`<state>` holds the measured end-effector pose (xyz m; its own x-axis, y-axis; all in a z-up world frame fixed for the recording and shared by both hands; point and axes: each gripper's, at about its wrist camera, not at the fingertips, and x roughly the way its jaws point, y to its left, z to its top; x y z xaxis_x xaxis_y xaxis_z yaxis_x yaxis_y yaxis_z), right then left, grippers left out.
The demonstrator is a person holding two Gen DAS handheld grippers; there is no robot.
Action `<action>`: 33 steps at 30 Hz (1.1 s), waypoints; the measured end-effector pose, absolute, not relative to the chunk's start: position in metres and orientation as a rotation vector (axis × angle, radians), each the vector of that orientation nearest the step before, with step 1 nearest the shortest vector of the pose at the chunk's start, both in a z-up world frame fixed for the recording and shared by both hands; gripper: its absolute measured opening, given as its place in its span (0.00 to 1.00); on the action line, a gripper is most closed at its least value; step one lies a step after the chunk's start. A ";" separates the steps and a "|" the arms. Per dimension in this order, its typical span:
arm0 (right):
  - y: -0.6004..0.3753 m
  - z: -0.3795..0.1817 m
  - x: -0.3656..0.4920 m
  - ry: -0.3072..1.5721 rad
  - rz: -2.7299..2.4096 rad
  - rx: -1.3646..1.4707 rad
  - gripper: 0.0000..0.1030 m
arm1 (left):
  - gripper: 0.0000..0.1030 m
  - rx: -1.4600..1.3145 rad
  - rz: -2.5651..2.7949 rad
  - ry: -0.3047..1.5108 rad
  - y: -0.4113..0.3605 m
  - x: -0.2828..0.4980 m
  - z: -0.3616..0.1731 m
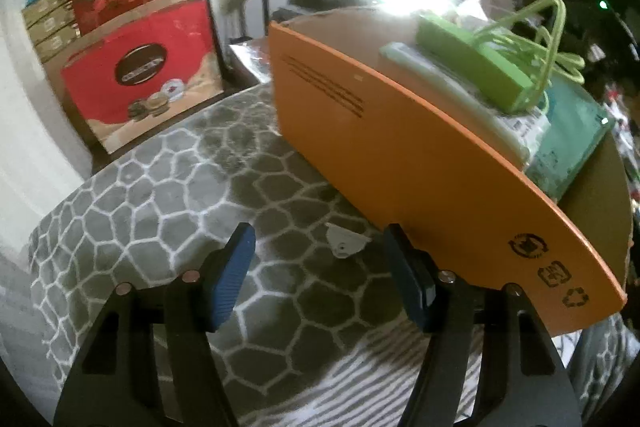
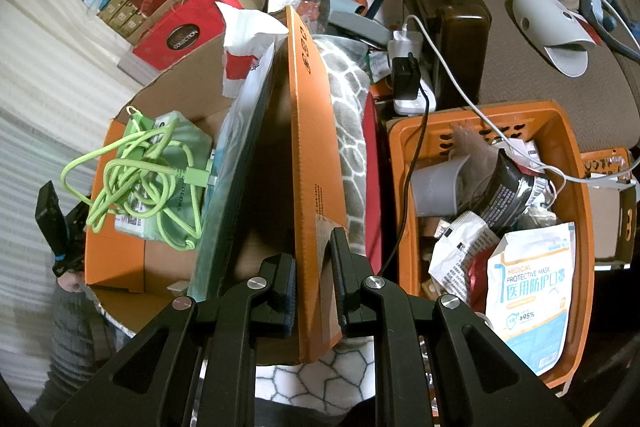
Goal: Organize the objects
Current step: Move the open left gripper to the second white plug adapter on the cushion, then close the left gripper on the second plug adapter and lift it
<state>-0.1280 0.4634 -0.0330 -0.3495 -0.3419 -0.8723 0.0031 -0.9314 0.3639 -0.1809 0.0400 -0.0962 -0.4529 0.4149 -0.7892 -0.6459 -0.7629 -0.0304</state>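
Patterned blanket [image 1: 168,187] below; left hand-held gripper [image 1: 320,279] agape beside orange box [image 1: 400,155]; right hand-held gripper [image 2: 314,291] clamps box flap [image 2: 312,147].

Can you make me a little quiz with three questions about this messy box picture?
1. True or false: the right gripper is pinching the orange box flap.
2. What colour is the tangled cable lying in the cardboard box? A) green B) black C) red
3. Fill in: the small white plastic piece lies on the grey ______ between the open fingers of the left gripper.

Key: 1 true. 2 A. 3 blanket, the patterned one.
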 end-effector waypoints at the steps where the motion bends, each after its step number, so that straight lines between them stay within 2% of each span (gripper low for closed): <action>1: 0.463 -0.033 -0.128 -0.443 -2.377 1.651 0.14 | 0.61 -1.099 2.208 0.382 0.042 -0.180 -0.097; 5: 0.463 -0.034 -0.129 -0.442 -2.377 1.653 0.14 | 0.50 -1.100 2.171 0.437 0.050 -0.182 -0.105; 7: 0.463 -0.034 -0.129 -0.444 -2.377 1.652 0.14 | 0.41 -1.099 2.146 0.460 0.054 -0.184 -0.110; 11: 0.462 -0.034 -0.129 -0.441 -2.376 1.655 0.14 | 0.36 -1.091 2.116 0.478 0.059 -0.185 -0.115; 14: 0.463 -0.035 -0.129 -0.436 -2.376 1.659 0.14 | 0.25 -1.081 2.102 0.464 0.059 -0.185 -0.116; 24: 0.464 -0.035 -0.131 -0.435 -2.377 1.661 0.14 | 0.25 -1.053 2.157 0.313 0.043 -0.187 -0.099; 33: 0.465 -0.034 -0.130 -0.445 -2.379 1.652 0.14 | 0.25 -1.025 2.304 0.131 0.020 -0.180 -0.061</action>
<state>-0.1305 0.4653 -0.0339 -0.3489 -0.3399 -0.8733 0.0012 -0.9321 0.3622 -0.1803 0.0198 -0.0605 -0.5170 0.4893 -0.7024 -0.5659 -0.8110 -0.1485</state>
